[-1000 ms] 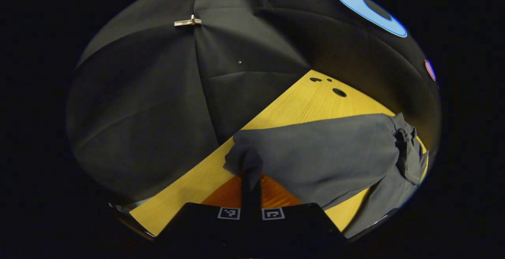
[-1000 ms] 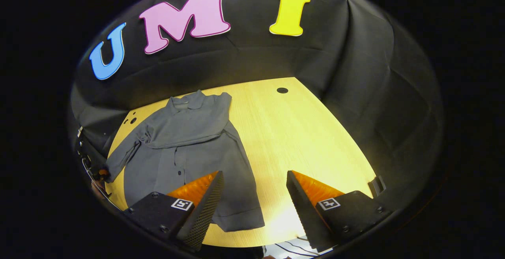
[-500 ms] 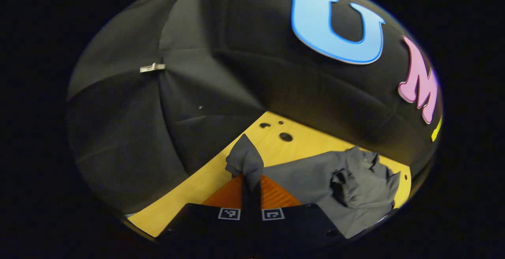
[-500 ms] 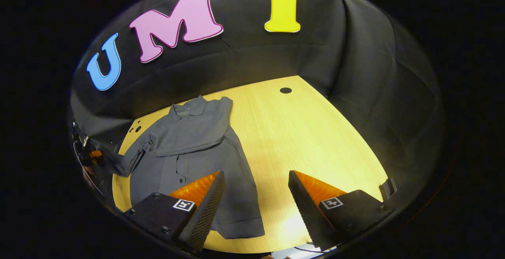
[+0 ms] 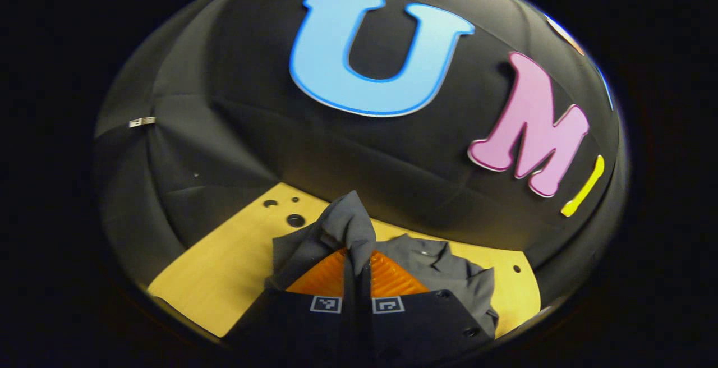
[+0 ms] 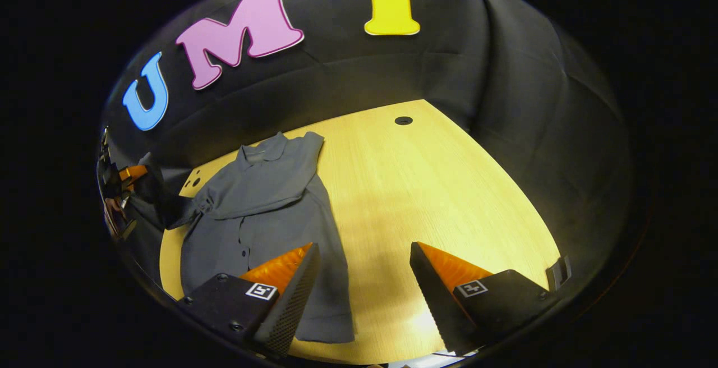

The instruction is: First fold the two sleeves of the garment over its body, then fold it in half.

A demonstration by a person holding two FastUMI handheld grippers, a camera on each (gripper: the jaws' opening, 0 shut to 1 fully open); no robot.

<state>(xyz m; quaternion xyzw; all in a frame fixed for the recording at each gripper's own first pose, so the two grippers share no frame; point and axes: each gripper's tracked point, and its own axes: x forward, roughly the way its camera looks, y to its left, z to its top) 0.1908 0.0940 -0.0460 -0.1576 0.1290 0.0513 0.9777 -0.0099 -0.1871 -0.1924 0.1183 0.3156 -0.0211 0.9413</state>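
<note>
The left gripper (image 5: pixel 357 256) pinches the grey shirt's (image 6: pixel 263 205) sleeve cuff (image 5: pixel 349 225), raised off the wooden table (image 6: pixel 437 188) for folding over the body; the right gripper (image 6: pixel 362 278) hovers wide open, empty

Both views are dim with strong fisheye bending at the edges. Light falls from above on the table (image 6: pixel 426 188), glaring near its close edge. The cloth wall (image 5: pixel 235 132) stays dark; focus is sharp.

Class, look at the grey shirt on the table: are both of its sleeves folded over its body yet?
No. One sleeve lies folded across the shirt; the other sleeve is pinched in the shut left gripper and lifted off the table.
</note>
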